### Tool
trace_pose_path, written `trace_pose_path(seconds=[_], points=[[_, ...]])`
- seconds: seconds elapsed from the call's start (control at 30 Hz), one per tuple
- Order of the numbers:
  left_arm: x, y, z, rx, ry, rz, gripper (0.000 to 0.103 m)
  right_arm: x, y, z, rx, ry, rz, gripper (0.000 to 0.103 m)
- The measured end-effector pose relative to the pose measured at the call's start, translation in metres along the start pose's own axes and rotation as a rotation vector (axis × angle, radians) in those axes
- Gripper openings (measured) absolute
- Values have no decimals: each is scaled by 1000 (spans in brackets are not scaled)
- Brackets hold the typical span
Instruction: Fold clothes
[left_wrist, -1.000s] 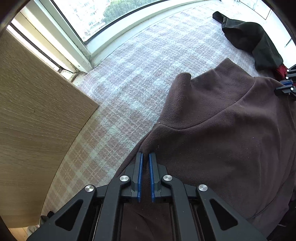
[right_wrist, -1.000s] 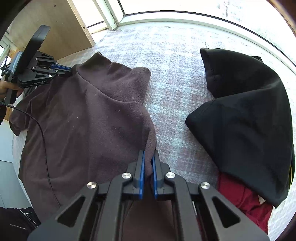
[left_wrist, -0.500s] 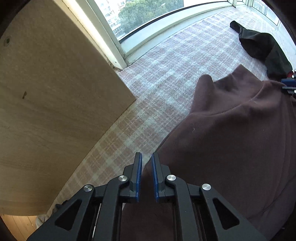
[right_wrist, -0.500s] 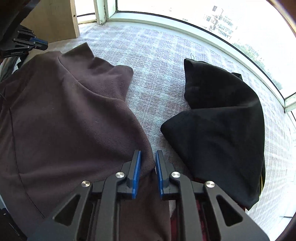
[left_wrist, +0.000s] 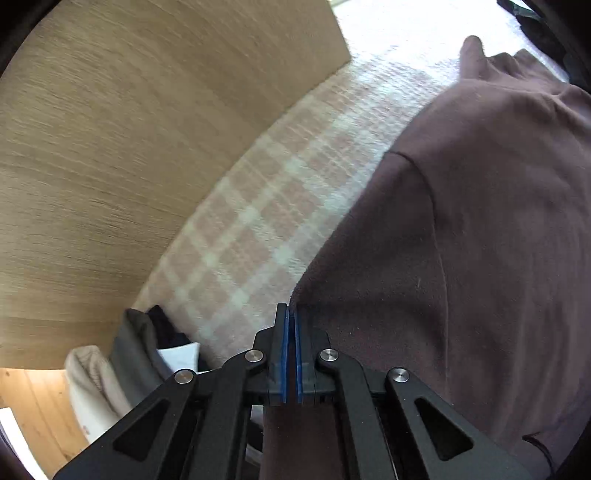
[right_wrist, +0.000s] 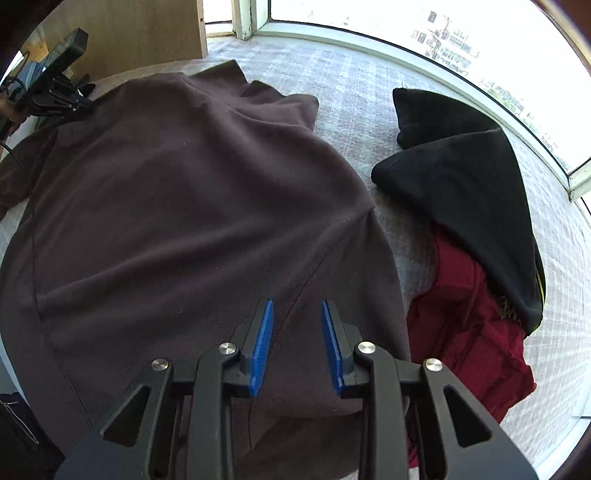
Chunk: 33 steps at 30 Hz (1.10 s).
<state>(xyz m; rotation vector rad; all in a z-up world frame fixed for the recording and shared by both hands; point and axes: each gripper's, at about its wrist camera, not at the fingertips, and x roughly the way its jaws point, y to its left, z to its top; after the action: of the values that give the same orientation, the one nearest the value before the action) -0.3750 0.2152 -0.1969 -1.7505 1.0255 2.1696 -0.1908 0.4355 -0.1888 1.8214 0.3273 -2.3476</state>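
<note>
Brown fleece (right_wrist: 192, 206): lies spread on the plaid surface (left_wrist: 258, 229), collar far, unfolded.
Left tool (left_wrist: 290, 314): pinched shut on fleece's left edge.
Right tool (right_wrist: 297, 308): jaws opening above the fleece, gripping nothing.
Remaining: all folds; black garment (right_wrist: 461, 177) and red garment (right_wrist: 469, 332) heaped right.

Plaid pink-and-white woven floor covering (right_wrist: 354, 85) by a curved window, with clothes on it.

A dark brown fleece pullover (right_wrist: 192, 206) lies spread flat across it, collar toward the window. Just beside it, on its right in the right wrist view, lies a crumpled black fleece garment (right_wrist: 465, 173), overlapping a red quilted garment (right_wrist: 465, 317) (both in one heap). A light wooden panel (left_wrist: 140, 140) stands at the covering's edge.
</note>
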Motion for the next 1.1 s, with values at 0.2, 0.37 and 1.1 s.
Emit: trace_pose_path(seconds=[0.2, 0.37, 1.1], points=[[-31, 1, -12, 6, -94, 102, 38, -8, -16, -11, 151, -7, -4, 41], [-112, 24, -89, -67, -226, -78, 39, -96, 14, -65, 203, -136, 45, 42], [-103, -89, -391, -88, -9, -619, 40, -100, 187, -304, 435, -41, 245, 43]])
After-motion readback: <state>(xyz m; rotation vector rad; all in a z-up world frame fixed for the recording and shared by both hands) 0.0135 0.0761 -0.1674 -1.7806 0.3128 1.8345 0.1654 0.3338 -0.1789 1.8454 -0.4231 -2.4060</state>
